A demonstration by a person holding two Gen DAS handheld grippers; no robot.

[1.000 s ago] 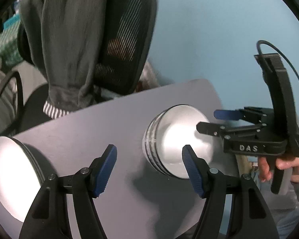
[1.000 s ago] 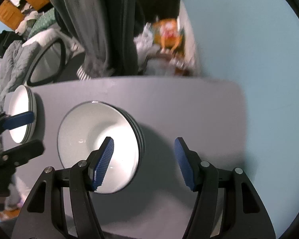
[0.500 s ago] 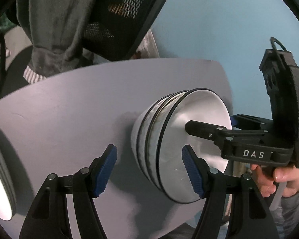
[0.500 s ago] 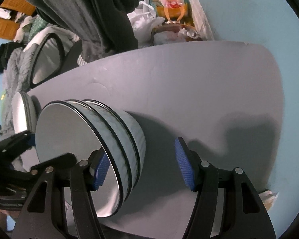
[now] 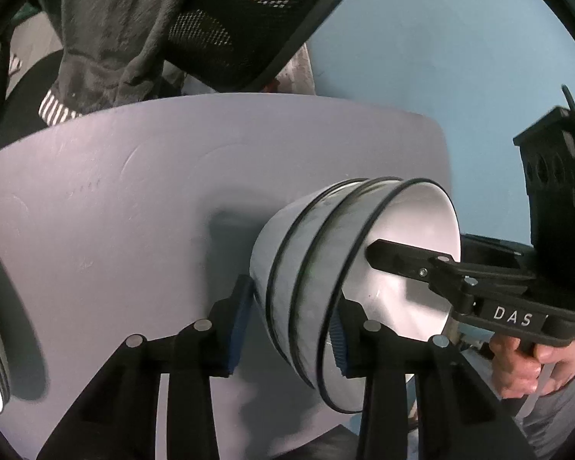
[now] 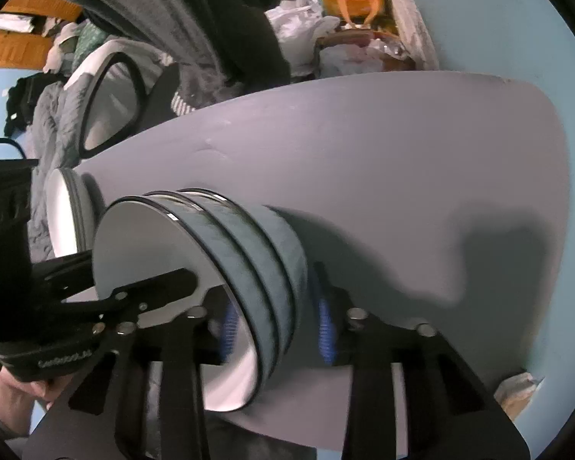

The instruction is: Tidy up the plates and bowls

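Bowls gripped, plates waiting

Grey tabletop [image 5: 142,207], blue wall behind. Left to right: stacked plates [image 6: 67,214] at far left edge, untouched; left gripper [image 5: 287,329] and right gripper [image 6: 276,322] both closing across nested bowl stack [image 5: 326,268] walls, lift pending

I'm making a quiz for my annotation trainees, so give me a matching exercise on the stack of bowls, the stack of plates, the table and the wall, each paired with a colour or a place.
Things:
1. stack of bowls
2. stack of plates
3. table
4. wall

Descriptions:
A. light blue, behind the table
B. pale grey top bearing the dishes
C. between the fingers of both grippers
D. at the table's edge, beside the bowls, with no gripper on it

Pairs: 1-C, 2-D, 3-B, 4-A
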